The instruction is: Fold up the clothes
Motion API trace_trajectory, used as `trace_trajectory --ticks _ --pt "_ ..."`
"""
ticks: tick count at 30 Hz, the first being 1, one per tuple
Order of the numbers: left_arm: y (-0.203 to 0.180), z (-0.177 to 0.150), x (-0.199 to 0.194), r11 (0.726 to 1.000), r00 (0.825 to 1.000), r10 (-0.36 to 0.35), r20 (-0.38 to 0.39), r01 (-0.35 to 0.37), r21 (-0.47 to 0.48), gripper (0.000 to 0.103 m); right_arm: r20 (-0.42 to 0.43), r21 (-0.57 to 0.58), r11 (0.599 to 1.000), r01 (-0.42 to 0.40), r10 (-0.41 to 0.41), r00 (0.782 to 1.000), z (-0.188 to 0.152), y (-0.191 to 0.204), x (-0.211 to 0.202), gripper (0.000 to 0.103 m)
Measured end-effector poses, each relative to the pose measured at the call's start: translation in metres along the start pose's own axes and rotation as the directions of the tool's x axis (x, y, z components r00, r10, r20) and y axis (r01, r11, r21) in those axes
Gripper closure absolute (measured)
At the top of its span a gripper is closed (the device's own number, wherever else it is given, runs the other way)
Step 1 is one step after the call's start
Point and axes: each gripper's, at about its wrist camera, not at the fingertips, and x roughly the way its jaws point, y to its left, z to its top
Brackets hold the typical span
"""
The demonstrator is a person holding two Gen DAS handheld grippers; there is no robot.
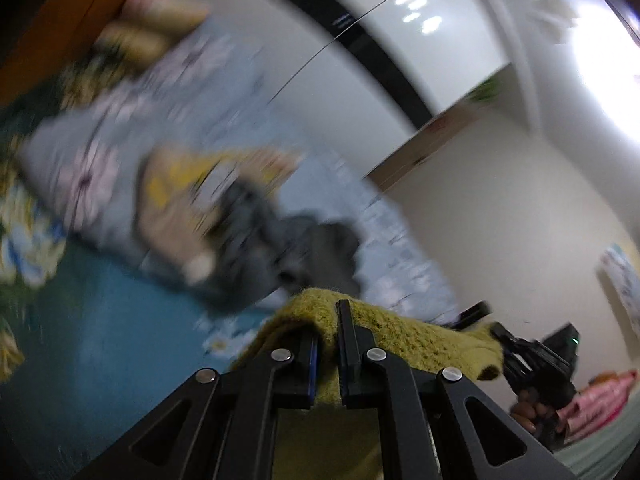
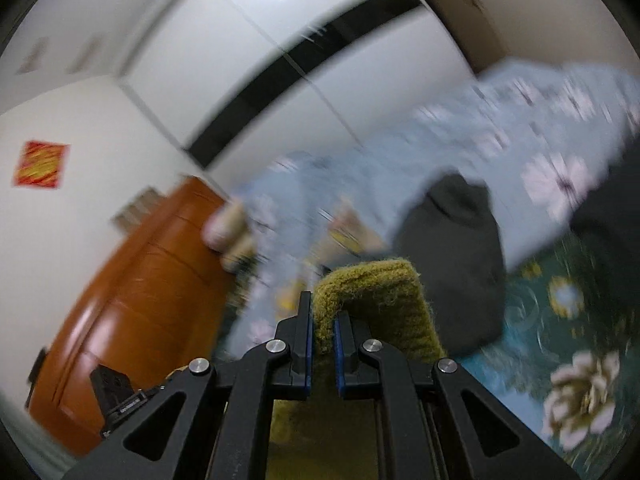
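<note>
Olive-green fuzzy knit garment pinched in both our hand-held grippers, left and right; next we should spread it flat on the bed.

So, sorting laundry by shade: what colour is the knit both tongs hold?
Olive-yellow, a fuzzy knit; the right wrist view shows it best.

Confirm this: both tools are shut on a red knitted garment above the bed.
Wrong colour. The knitted garment is olive-yellow, not red; both wrist views show it. The left tool and right tool are indeed shut on it above the bed.
</note>
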Motion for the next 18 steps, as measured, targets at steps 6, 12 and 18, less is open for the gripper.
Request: trace_trajectory --ticks 6,12,18 --pt "0.051 -0.009 0.084 0.992 0.985 0.059 -0.159 -0.076 -0.105 0.095 -0.149 0.142 0.978 0.154 -0.133 0.98 -0.023 -0.076 0.077 0.095" --pt "0.061 0.016 0.125 0.98 0.979 0.036 -0.203 -0.074 -0.183 0.095 -0.188 0.3 0.938 0.172 -0.119 0.975 -0.015 -0.128 0.113 0.095" --pt "0.074 0.041 0.162 0.953 0.968 0.038 -0.248 -0.11 -0.282 0.094 -0.199 0.299 0.937 0.178 -0.122 0.972 0.011 -0.129 0.142 0.094"
